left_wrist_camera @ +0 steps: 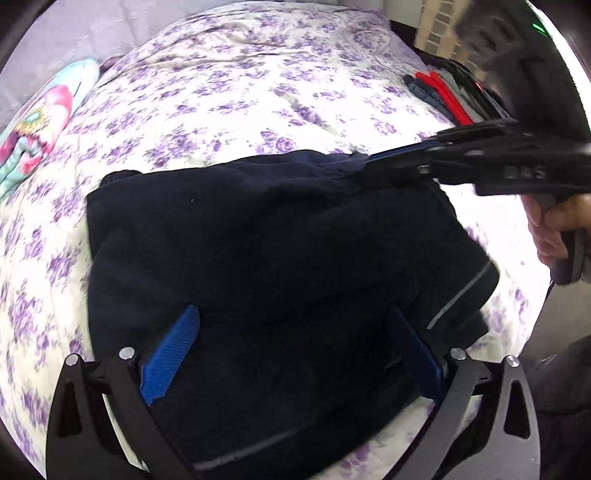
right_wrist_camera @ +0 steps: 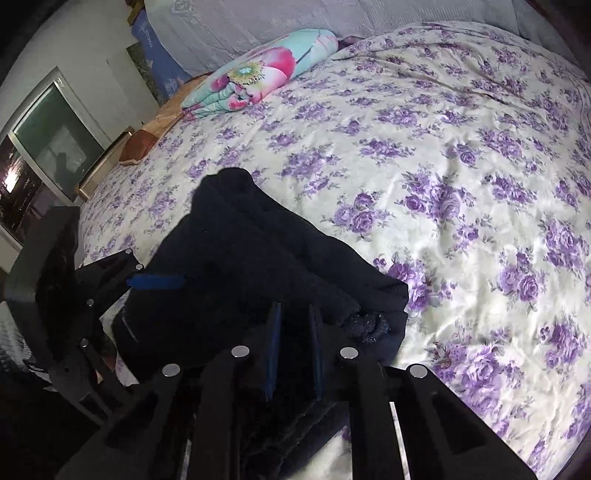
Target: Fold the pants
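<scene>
Dark navy pants [left_wrist_camera: 266, 243] with a grey stripe lie folded over on the purple-flowered bedspread [left_wrist_camera: 229, 92]. My left gripper [left_wrist_camera: 295, 317] is open, its blue pads wide apart just above the pants' near part. My right gripper [left_wrist_camera: 364, 168] comes in from the right in the left wrist view, shut on the pants' upper right edge, lifting a bunched fold. In the right wrist view the right gripper [right_wrist_camera: 293, 308] has its blue pads close together on the dark cloth [right_wrist_camera: 258, 266], and the left gripper [right_wrist_camera: 155, 280] shows at the left.
A folded floral quilt [right_wrist_camera: 258, 77] lies at the bed's far side by the grey headboard [right_wrist_camera: 295, 26]. A stack of red, grey and dark clothes [left_wrist_camera: 443, 96] sits at the bed's right edge. A window [right_wrist_camera: 55, 140] is on the left wall.
</scene>
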Motion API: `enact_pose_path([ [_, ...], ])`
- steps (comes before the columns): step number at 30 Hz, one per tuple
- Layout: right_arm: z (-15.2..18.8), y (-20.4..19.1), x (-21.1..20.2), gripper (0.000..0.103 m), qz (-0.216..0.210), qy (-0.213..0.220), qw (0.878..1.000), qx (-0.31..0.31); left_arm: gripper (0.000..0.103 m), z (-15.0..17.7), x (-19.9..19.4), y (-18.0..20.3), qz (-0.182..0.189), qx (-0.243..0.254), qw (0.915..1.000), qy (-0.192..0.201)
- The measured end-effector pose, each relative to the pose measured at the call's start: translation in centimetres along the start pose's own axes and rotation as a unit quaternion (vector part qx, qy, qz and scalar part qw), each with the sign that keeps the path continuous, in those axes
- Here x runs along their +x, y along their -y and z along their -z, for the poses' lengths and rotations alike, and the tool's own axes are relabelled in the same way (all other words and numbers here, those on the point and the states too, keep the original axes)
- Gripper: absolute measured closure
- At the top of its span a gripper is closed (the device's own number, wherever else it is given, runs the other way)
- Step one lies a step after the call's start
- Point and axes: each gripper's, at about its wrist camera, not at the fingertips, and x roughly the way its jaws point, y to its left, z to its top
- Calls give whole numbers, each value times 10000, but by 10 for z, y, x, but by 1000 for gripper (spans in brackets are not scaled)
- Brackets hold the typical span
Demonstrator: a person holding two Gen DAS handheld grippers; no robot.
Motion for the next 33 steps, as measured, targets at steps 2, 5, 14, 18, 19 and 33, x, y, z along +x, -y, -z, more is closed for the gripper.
enact_pose_path([
  [2, 1, -17, -23, 84, 42, 184, 9991, -378, 5, 2, -16, -4, 120, -288, 9995, 34],
  [5, 13, -41, -38, 81, 122, 139, 9963, -834, 5, 8, -26, -15, -140, -485, 9987, 24],
  [14, 60, -34, 12, 63, 687, -312, 9970, 163, 5, 16, 0, -51, -739, -765, 9940, -270],
  [18, 62, -35, 11, 63, 811, -263, 9952, 472, 4, 14, 5, -48, -785, -447, 9955, -270],
  [19, 61, -39, 9, 61, 888, -261, 9947, 445, 4, 13, 5, -50, -748, -432, 9959, -263],
  [33, 56, -87, -4, 47, 1527, -125, 9882, 59, 4, 15, -9, -63, -706, -230, 9972, -49],
])
